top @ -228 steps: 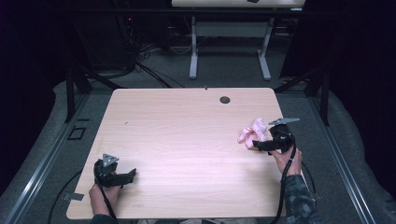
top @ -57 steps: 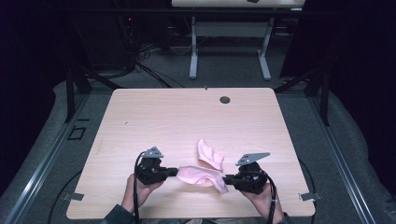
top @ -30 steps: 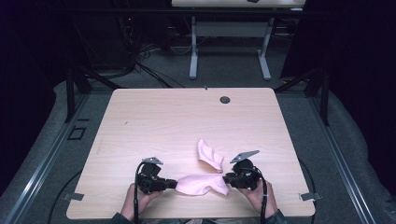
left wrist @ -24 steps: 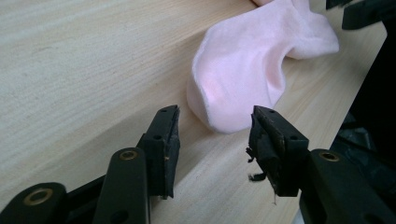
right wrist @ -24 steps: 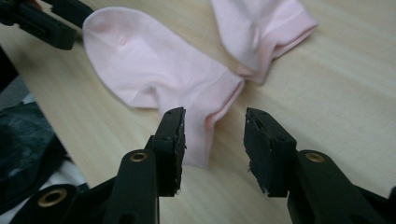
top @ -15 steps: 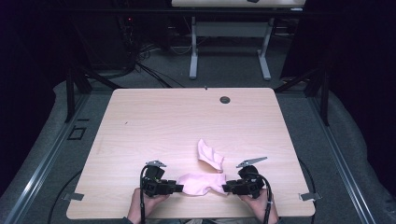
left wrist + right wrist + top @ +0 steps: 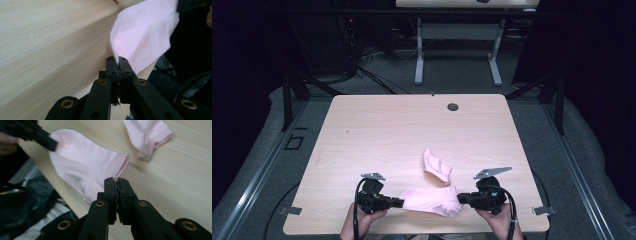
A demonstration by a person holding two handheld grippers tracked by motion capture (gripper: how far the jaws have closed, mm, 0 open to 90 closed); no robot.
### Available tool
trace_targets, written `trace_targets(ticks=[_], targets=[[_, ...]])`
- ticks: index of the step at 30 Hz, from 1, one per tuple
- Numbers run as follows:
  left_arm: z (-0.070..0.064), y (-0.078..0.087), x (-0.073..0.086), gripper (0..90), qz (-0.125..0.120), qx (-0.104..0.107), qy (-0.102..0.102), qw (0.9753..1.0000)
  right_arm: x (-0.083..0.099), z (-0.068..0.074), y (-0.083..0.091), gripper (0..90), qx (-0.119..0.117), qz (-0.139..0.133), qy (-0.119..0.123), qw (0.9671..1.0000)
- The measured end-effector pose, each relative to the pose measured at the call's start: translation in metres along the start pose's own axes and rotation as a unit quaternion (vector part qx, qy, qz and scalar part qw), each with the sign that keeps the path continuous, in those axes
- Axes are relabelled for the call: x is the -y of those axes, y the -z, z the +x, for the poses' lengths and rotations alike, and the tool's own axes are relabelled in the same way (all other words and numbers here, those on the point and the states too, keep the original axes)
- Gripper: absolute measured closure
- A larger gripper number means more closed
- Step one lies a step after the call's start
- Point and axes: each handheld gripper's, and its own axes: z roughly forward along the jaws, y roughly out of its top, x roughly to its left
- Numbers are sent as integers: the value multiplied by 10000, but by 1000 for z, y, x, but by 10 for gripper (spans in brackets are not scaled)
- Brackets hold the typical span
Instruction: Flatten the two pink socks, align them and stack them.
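My left claw (image 7: 117, 61) is pinched on one end of a pink sock (image 7: 429, 200), my right claw (image 7: 116, 182) on its cuff; it stretches between them at the table's (image 7: 412, 130) 6 o'clock edge. My right claw's view shows the ribbed cuff, which the high view blurs. Two socks: the second (image 7: 435, 167) lies free at 12 o'clock of the first, bare tabletop beyond

The far surface (image 7: 412, 125) lies bare for me to cross. Only the second sock (image 7: 435, 167) lies in my way, just beyond the sock (image 7: 429, 200) stretched between my jaws
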Motion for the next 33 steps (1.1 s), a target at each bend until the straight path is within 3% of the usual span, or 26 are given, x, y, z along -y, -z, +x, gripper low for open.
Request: trace_targets(ticks=[1, 2, 3, 6, 9, 12, 14, 15, 16, 17, 18, 20, 21, 22, 23, 24, 26, 27, 29, 32, 33], targets=[[3, -6, 0, 885, 123, -143, -11, 9998, -3, -4, -16, 861, 148, 285, 21, 9995], [3, -6, 0, 884, 123, -143, -11, 9998, -3, -4, -16, 861, 148, 285, 21, 9995], [5, -11, 2, 883, 240, -274, -21, 9993, -3, -8, -32, 859, 259, 574, 102, 9980], [6, -13, 5, 879, 298, -276, -16, 9992, -2, -9, -42, 859, 368, 671, 175, 9969], [4, -14, 8, 842, 367, -532, -105, 9979, -1, -10, -52, 875, 582, 697, 395, 9951], [4, -13, 8, 806, 362, -590, -135, 9975, -2, -11, -57, 869, 615, 697, 528, 9943], [4, -12, 9, 757, 355, -624, -136, 9973, -4, -12, -58, 849, 713, 768, 626, 9925], [4, -9, 8, 622, 318, -660, -174, 9972, -5, -13, -58, 809, 698, 715, 622, 9931], [4, -9, 8, 558, 318, -660, -174, 9972, -5, -13, -58, 809, 698, 715, 622, 9931], [3, -7, 8, 558, 256, -679, -192, 9972, -4, -14, -56, 759, 672, 668, 625, 9935], [3, -4, 8, 472, 205, -705, -192, 9971, -4, -16, -53, 721, 599, 566, 617, 9947], [1, 1, 5, 407, 73, -746, -284, 9968, -5, -17, -44, 629, 604, 324, 515, 9963], [-1, 6, -1, 360, -33, -884, -397, 9953, -9, -17, -37, 566, 651, 40, 517, 9965], [-1, 6, -1, 359, -33, -884, -397, 9953, -9, -17, -37, 566, 651, 40, 517, 9965], [-2, 8, -10, 348, -135, -947, -474, 9943, -15, -13, -37, 504, 795, -175, 611, 9948], [-2, 8, -10, 340, -135, -947, -474, 9943, -15, -13, -37, 504, 795, -175, 611, 9948], [-2, 7, -25, 340, -216, -1121, -698, 9910, -25, -8, -47, 445, 872, -256, 689, 9935], [-2, 7, -25, 338, -216, -1121, -698, 9910, -25, -8, -47, 445, 872, -256, 689, 9935], [-1, 3, -35, 338, -161, -1233, -859, 9885, -33, -7, -60, 414, 964, -110, 812, 9920], [1, -7, -49, 335, -78, -1408, -1107, 9838, -38, -10, -74, 472, 1115, 70, 971, 9890], [2, -10, -54, 335, -52, -1465, -1171, 9822, -39, -12, -79, 620, 1145, 86, 983, 9885]])
